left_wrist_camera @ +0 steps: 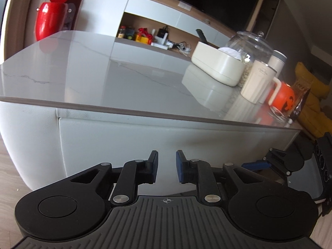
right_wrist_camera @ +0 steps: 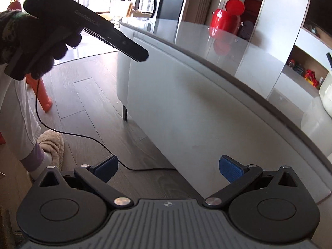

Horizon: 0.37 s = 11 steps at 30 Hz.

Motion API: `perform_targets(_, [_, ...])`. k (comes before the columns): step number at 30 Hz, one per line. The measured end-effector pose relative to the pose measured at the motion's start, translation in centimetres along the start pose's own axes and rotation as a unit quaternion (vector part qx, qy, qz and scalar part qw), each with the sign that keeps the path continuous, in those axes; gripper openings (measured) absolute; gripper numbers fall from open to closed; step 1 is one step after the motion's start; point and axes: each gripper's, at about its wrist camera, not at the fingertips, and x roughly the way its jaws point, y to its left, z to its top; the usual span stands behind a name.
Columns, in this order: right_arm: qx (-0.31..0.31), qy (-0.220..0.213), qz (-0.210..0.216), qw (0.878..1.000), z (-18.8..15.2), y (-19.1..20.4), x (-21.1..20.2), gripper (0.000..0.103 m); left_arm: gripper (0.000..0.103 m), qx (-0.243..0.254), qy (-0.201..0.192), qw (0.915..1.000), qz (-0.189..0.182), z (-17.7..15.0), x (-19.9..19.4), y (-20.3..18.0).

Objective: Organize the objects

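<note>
Objects: cream mug [left_wrist_camera: 256, 81], orange cup [left_wrist_camera: 285, 99], white box [left_wrist_camera: 217, 66] clustered on table [left_wrist_camera: 93, 72], well beyond fingers.
Left gripper [left_wrist_camera: 167, 167]: narrowly parted, empty.
Right gripper [right_wrist_camera: 168, 169]: wide apart, empty.

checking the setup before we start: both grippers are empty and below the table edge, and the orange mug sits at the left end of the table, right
Not quite. In the left wrist view the orange mug sits at the right end of the table, beside the cream tumbler. The rest holds: the left gripper and right gripper are empty and below the table edge.
</note>
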Motion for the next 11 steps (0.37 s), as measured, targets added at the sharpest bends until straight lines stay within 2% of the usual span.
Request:
perform_targets(2, [0.032, 0.012, -0.009, 0.999, -0.1, -1.1, 0.3, 0.103, 0.015, -0.029, -0.003, 0.9993, 0.023, 0.0, 0.2, -0.4])
perform_targets(4, [0.069, 0.015, -0.011, 0.997, -0.2, -2.1, 0.3, 0.103, 0.014, -0.073, 0.005, 0.9959, 0.053, 0.1, 0.5, -0.7])
perform_targets(5, [0.087, 0.016, -0.013, 0.996, -0.3, -2.6, 0.3, 0.103, 0.014, -0.083, 0.010, 0.9933, 0.080, 0.1, 0.6, -1.0])
perform_targets(6, [0.098, 0.017, -0.016, 0.995, -0.3, -2.9, 0.3, 0.103, 0.014, -0.080, 0.010, 0.9893, 0.121, 0.0, 0.6, -1.5])
perform_targets(7, [0.105, 0.017, -0.021, 0.994, -0.3, -2.9, 0.2, 0.103, 0.014, -0.068, 0.010, 0.9846, 0.161, -0.1, 0.6, -2.1])
perform_targets(8, [0.109, 0.017, -0.024, 0.994, -0.6, -3.0, 0.0, 0.103, 0.013, -0.054, 0.014, 0.9815, 0.183, -0.2, 0.6, -2.5])
perform_targets(11, [0.119, 0.019, -0.026, 0.992, -0.6, -3.2, 0.0, 0.103, 0.013, -0.049, 0.020, 0.9823, 0.180, -0.3, 0.6, -2.7])
